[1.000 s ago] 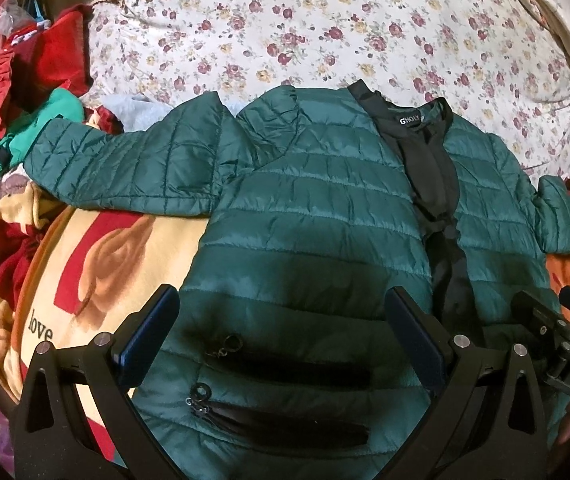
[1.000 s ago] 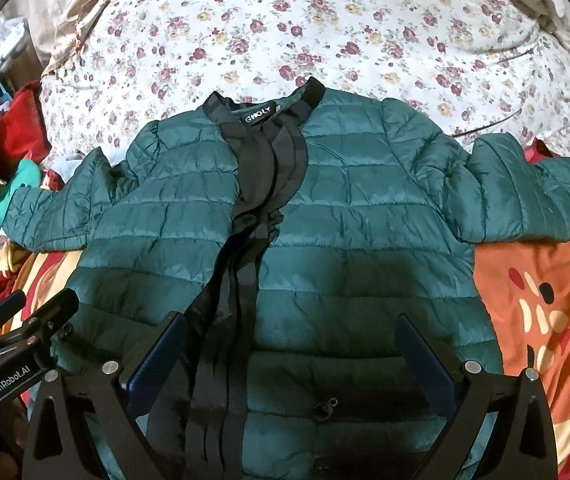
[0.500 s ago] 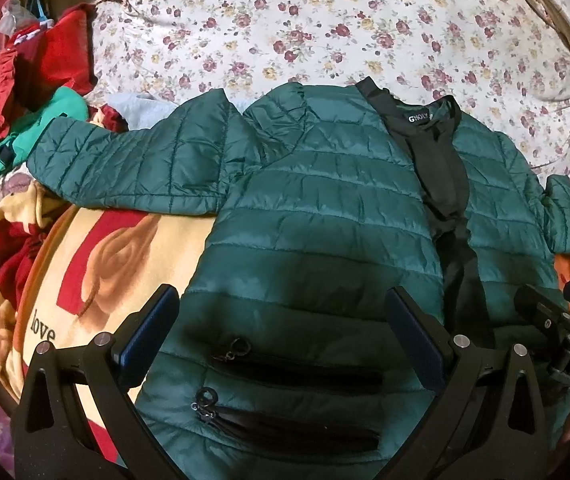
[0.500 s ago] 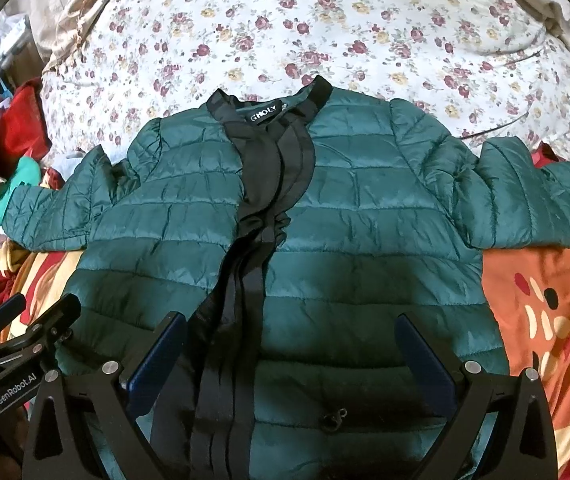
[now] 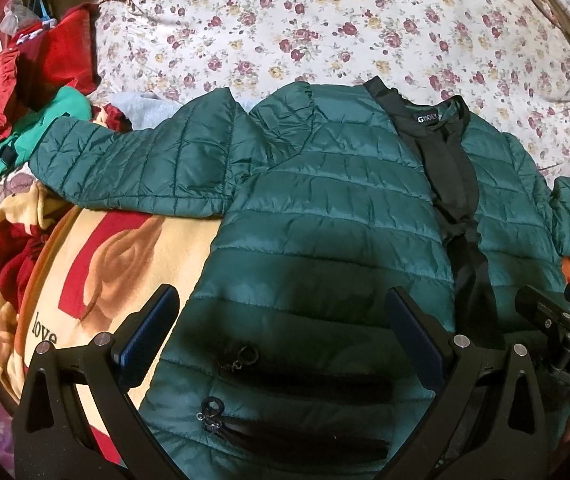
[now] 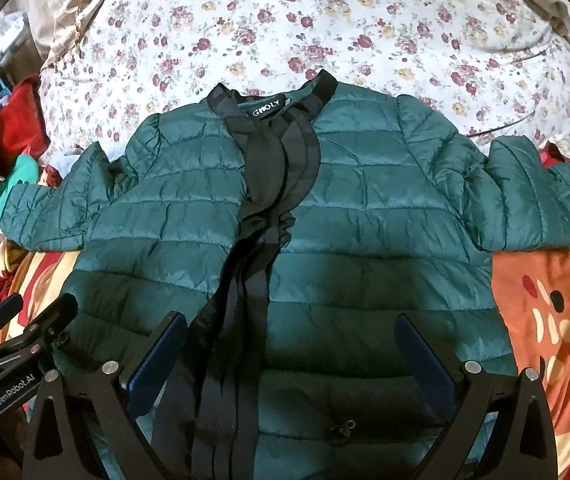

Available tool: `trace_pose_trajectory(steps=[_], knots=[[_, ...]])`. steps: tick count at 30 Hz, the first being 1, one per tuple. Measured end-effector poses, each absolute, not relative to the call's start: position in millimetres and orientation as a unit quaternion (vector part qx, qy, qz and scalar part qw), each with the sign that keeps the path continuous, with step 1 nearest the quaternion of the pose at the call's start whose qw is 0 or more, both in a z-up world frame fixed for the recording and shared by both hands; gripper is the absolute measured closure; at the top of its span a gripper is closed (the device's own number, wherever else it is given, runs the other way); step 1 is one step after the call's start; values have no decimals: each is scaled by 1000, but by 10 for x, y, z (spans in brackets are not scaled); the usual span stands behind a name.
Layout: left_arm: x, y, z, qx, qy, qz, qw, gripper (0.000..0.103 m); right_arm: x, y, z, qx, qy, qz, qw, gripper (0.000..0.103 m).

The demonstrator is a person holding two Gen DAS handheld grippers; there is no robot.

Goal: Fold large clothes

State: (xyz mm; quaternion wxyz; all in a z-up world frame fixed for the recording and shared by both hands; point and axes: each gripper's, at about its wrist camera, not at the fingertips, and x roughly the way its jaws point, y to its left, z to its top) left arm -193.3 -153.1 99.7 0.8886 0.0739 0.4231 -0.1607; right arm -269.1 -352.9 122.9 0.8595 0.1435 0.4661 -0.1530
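The jacket (image 6: 365,216) is dark green, shiny and puffy, with stitched lines across it. It lies flat, front side up, on the bed. Its collar points away. A black strip (image 6: 261,216) runs down the middle, bunched up halfway. Both sleeves (image 5: 141,168) stick out to the sides. 2 zip pockets (image 5: 297,428) sit low down.

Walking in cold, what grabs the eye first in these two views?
A dark green quilted jacket lies spread face up, sleeves out to both sides, black placket down its middle. Behind it stretches a rose-print bedsheet. Both grippers, left and right, hover open above the hem.
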Motion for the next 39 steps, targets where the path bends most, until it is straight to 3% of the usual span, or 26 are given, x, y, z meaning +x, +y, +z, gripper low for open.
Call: trace_pose_trajectory(steps=[39], knots=[[-1570, -1540, 1021, 79, 414, -136, 897, 1, -2292, -3539, 1242, 146, 461, -131, 865, 0]])
